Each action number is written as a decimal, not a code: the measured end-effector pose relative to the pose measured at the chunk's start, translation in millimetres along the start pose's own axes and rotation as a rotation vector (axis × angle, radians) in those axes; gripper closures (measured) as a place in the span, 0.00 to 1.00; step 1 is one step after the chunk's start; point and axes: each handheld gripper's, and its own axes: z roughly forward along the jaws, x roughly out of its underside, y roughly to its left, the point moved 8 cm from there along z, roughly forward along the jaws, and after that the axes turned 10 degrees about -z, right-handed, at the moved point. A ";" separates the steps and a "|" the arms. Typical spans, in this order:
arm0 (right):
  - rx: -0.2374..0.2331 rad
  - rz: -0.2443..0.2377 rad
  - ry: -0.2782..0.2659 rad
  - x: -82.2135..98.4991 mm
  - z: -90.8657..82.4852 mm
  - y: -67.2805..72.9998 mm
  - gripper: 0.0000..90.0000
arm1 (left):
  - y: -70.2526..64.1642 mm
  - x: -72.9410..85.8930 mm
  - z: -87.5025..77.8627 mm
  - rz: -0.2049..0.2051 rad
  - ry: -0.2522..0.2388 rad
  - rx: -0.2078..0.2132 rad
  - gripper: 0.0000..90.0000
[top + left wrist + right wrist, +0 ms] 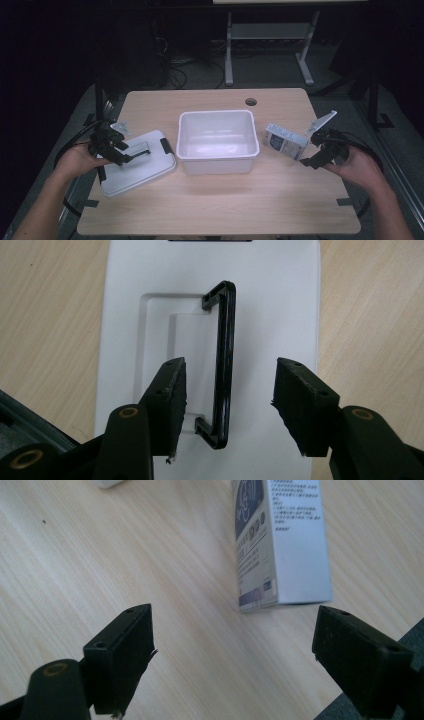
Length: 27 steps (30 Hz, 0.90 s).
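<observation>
A white lid with a black handle lies flat on the table, left of an empty white bin. My left gripper hovers over the lid. In the left gripper view it is open, and the handle runs between the pads, nearer the left one and touching neither. A white and blue carton lies on its side right of the bin. My right gripper is just right of it, wide open, with the carton ahead of the jaws.
The light wooden table has a round cable hole at its far edge. Bare wood stretches along the front. Behind the table stand a grey desk frame and cables on a dark floor.
</observation>
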 end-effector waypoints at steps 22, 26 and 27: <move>-0.043 -0.035 0.038 -31.3 20.8 -32.0 0.19 | 1.9 5.1 -0.8 -0.020 0.001 0.006 0.51; -0.054 -0.031 0.020 -37.6 25.0 -36.7 0.19 | 1.7 4.9 -0.3 -0.021 0.000 0.005 0.51; -0.058 -0.031 0.018 -39.3 26.4 -38.2 0.20 | 1.5 4.9 -0.2 -0.021 0.001 0.006 0.51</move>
